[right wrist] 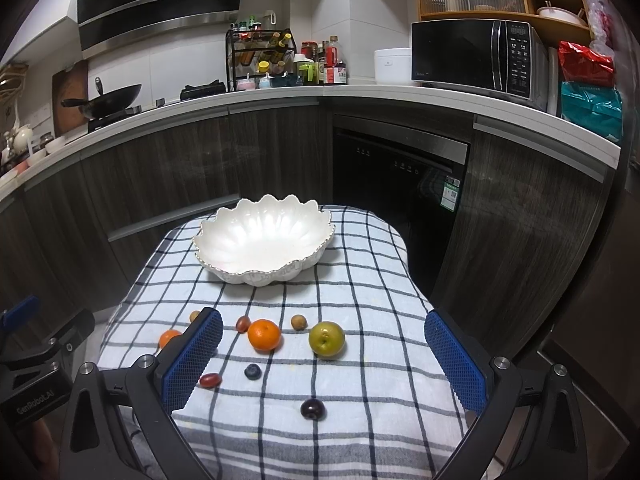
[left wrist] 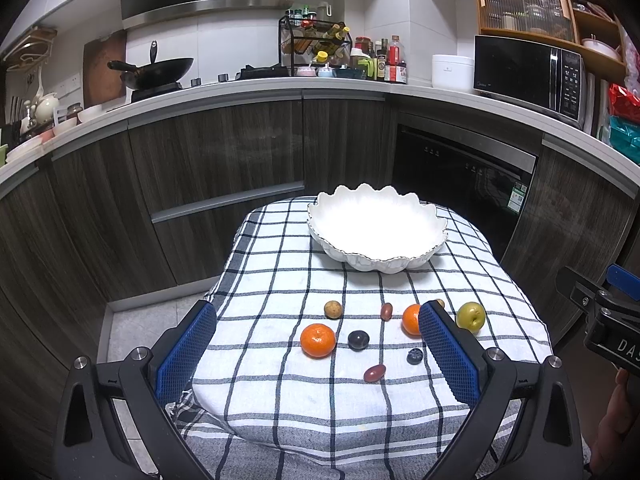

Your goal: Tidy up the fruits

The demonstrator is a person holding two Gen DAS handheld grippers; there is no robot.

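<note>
The fruits lie loose on the near half of the checked cloth (right wrist: 360, 360), and the white bowl (right wrist: 262, 240) sits empty at the far end, so I think my first job is to pick one fruit and carry it over there. My left gripper (left wrist: 316, 344) and my right gripper (right wrist: 324, 354) both hover over the fruits with their blue pads wide apart and nothing between them. I would start with the green apple (right wrist: 327, 339), which sits near the middle of my right gripper's view. It is round, smooth and hard, so I should come down straight over it and squeeze at its widest part (a round thing likes to pop out sideways). The orange (right wrist: 264, 334) just left of it has bumpy skin that should hold better. The other orange (left wrist: 317, 340) lies near the left side, good for my left gripper. The small ones need a soft touch, I think: the blueberry (right wrist: 252, 371), the red grape (right wrist: 210, 379) and the dark plum (right wrist: 312, 409) look shiny and squashy. The bowl has a wavy, petal-like edge, so I would lift each fruit well over it before letting go.
</note>
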